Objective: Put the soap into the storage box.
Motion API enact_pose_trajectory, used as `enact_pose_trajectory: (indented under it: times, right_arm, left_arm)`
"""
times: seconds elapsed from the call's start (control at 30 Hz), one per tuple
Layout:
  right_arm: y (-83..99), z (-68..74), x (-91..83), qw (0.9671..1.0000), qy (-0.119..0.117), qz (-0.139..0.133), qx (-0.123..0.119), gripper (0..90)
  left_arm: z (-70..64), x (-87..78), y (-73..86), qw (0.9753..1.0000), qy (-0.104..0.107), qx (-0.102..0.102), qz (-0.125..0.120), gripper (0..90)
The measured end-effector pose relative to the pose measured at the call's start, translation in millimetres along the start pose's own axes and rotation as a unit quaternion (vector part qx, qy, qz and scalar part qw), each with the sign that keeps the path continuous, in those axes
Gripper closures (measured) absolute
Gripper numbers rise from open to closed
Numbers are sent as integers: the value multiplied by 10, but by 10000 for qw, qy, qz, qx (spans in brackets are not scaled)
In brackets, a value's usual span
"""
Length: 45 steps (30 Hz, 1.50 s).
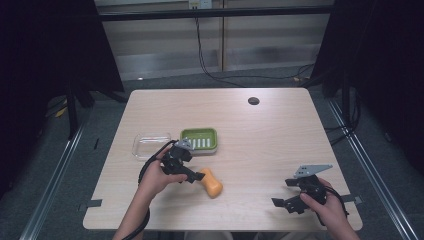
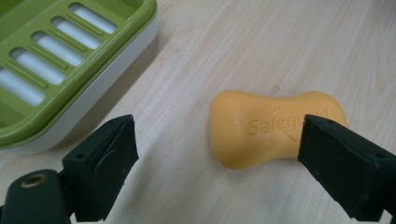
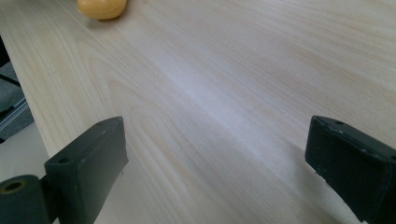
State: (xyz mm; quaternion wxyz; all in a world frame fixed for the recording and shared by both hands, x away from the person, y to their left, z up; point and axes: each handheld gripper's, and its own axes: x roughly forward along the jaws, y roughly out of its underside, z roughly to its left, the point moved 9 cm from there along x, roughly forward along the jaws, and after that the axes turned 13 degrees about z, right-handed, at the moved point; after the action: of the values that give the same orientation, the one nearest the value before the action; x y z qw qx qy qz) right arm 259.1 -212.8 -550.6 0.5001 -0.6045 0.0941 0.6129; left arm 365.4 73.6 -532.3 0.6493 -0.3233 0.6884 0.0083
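Jaws of the left gripper (image 2: pixel 217 154) are spread wide and hold nothing; the soap (image 2: pixel 266 128) is seen lying flat on the table (image 2: pixel 224 42) just ahead of them, its far end beside one jaw tip, untouched. Off to the other jaw's side the green dish (image 2: pixel 60 60) is set. The right gripper (image 3: pixel 217 163) is likewise held wide open over bare wood, the soap well beyond it.

bare table (image 1: pixel 260 145) right of soap (image 1: pixel 212 185), green dish (image 1: pixel 199 140) just behind

Soap bar (image 3: pixel 102 9) cut by top edge
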Motion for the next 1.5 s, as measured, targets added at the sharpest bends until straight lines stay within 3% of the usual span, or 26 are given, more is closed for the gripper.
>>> enact_pose_trajectory:
  times: [0.13, 0.2, 0.4, 0.57, 0.8, 0.87, 0.9, 0.93, 0.97, 1.0, 1.03, 1.07, 1.23, 1.43, 1.47, 1.5]
  right_arm:
    - [23, -2, -5, 10000, 17, 23, 32, 52]
    - [18, 4, -14, 10000, 18, 3, 45, 52]
    - [8, 16, 3, 10000, -7, 14, 45, 52]
    - [35, 15, 9, 10000, -20, 32, 43, 52]
    - [50, 0, -15, 10000, 5, 12, 70, 52]
    - [52, 0, -13, 10000, 1, 14, 67, 52]
    - [54, 0, -10, 10000, -14, 23, 79, 52]
    - [55, -1, -11, 10000, -17, 24, 83, 51]
    - [55, -1, -11, 10000, -17, 24, 83, 51]
    - [54, -3, -12, 10000, -25, 4, 82, 52]
    - [54, -3, -12, 10000, -25, 4, 82, 52]
    - [52, 1, -13, 9999, -69, -11, 100, 52]
    - [54, -11, 0, 9999, -114, -7, 125, 52]
    - [47, -5, 14, 9998, -144, 0, 123, 52]
    - [51, -8, 12, 9998, -147, 7, 122, 52]
    - [52, -8, 11, 9998, -157, 2, 119, 52]
  left_arm:
    - [-18, -3, -12, 9999, -15, 121, 26, 135]
    - [-20, -12, -13, 9995, -58, 297, 73, 139]
    - [-58, -2, -25, 9983, -50, 574, 67, 127]
    - [-127, 14, -80, 9967, 26, 813, 1, 100]
    - [-250, 110, -124, 9923, 90, 1224, 135, 63]
    - [-289, 142, -124, 9900, 123, 1390, 213, 54]
    - [-343, 171, -124, 9866, 203, 1601, 239, 48]
    - [-343, 171, -124, 9866, 203, 1601, 239, 35]
    - [-375, 183, -117, 9846, 294, 1704, 257, 35]
    - [-401, 211, -115, 9809, 334, 1885, 343, 36]
    - [-401, 211, -115, 9809, 334, 1885, 343, 34]
    - [-406, 227, -114, 9775, 283, 2050, 407, 34]
    - [-437, 280, -147, 9712, 312, 2320, 456, 33]
    - [-464, 361, -179, 9670, 304, 2462, 583, 32]
    - [-479, 373, -180, 9639, 378, 2561, 621, 33]
    - [-490, 386, -183, 9626, 344, 2612, 634, 34]
